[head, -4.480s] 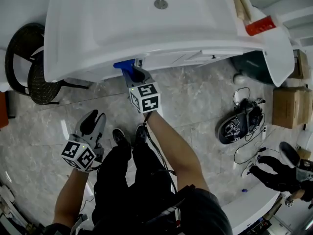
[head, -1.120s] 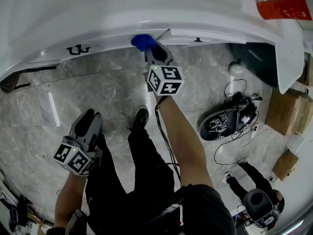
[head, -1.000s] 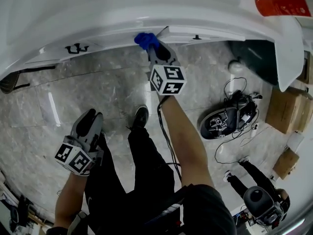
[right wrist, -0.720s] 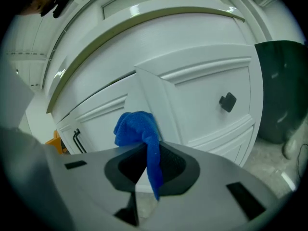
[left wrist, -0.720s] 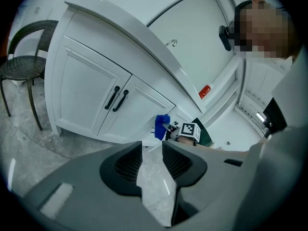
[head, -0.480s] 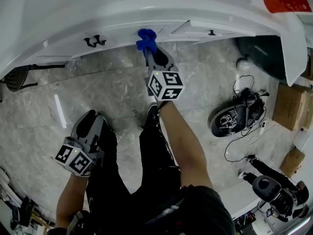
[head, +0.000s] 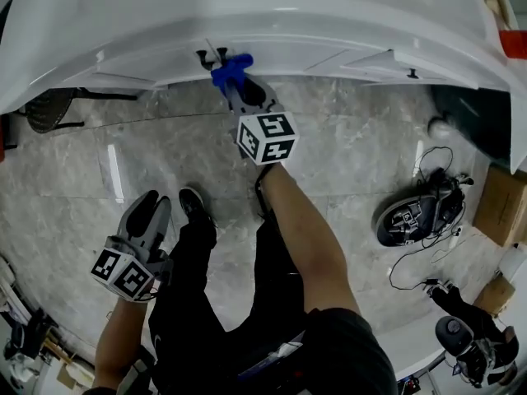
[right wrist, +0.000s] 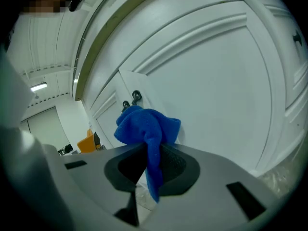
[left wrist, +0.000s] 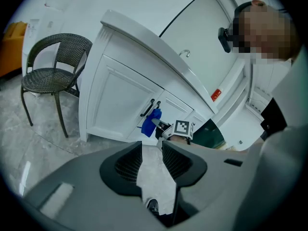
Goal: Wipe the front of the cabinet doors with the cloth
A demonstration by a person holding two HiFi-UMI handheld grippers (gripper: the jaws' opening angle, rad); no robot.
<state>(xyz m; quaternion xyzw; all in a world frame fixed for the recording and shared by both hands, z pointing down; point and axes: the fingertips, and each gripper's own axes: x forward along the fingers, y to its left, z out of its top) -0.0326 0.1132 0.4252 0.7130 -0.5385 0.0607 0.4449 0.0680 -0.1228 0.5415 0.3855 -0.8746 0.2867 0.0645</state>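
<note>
A crumpled blue cloth is pressed against the white cabinet door, right beside the pair of dark handles where two doors meet. My right gripper is shut on the blue cloth, which bulges out past the jaws and hangs down between them. In the left gripper view, the cloth and handles show from the side. My left gripper hangs low by the person's leg, far from the cabinet. Its jaws stand a little apart with nothing between them.
A white sink counter overhangs the cabinet. A dark wicker chair stands left of the cabinet on the marble floor. At the right on the floor lie black gear with cables and a cardboard box. Another person crouches at the lower right.
My right gripper has carried the cloth leftward along the cabinet front, from the right-hand door to the pair of handles. The left gripper stays low.
</note>
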